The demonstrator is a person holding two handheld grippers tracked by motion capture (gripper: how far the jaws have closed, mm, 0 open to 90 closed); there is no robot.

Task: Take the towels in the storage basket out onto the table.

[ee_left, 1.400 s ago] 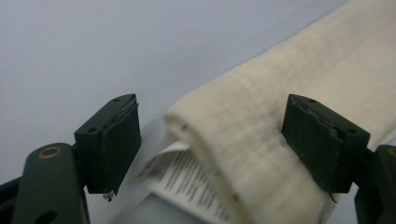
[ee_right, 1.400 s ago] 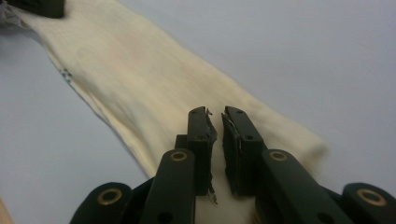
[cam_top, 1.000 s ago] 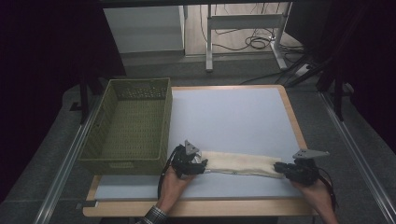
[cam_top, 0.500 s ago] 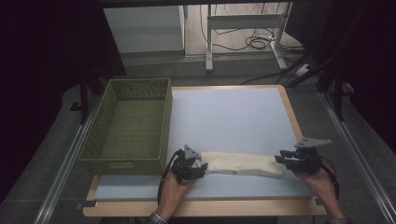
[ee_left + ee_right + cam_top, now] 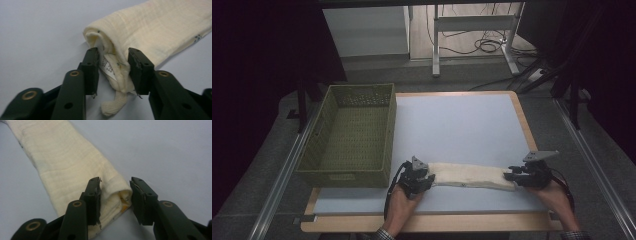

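Observation:
A cream cloth (image 5: 467, 176), folded into a long strip, lies flat along the front of the pale table (image 5: 462, 125). My left gripper (image 5: 430, 177) is at its left end. Its jaws have just been closing, and the pads now squeeze the bunched end with its white label (image 5: 107, 66); left gripper (image 5: 112, 60), cloth (image 5: 150, 30). My right gripper (image 5: 509, 176) is at the right end. Its jaws (image 5: 115, 190) have just been closing a little and straddle the folded corner of the cloth (image 5: 70, 165) without clearly pinching it.
A green woven basket (image 5: 347, 175) stands on the table's left side, close behind and to the left of my left gripper. The table's wooden front edge (image 5: 437, 222) runs just under both hands. Metal rails flank the table, and desk legs with cables stand beyond it.
The right gripper has shifted slightly toward the far side at the cloth's right end. The left hand and the cloth have stayed where they were.

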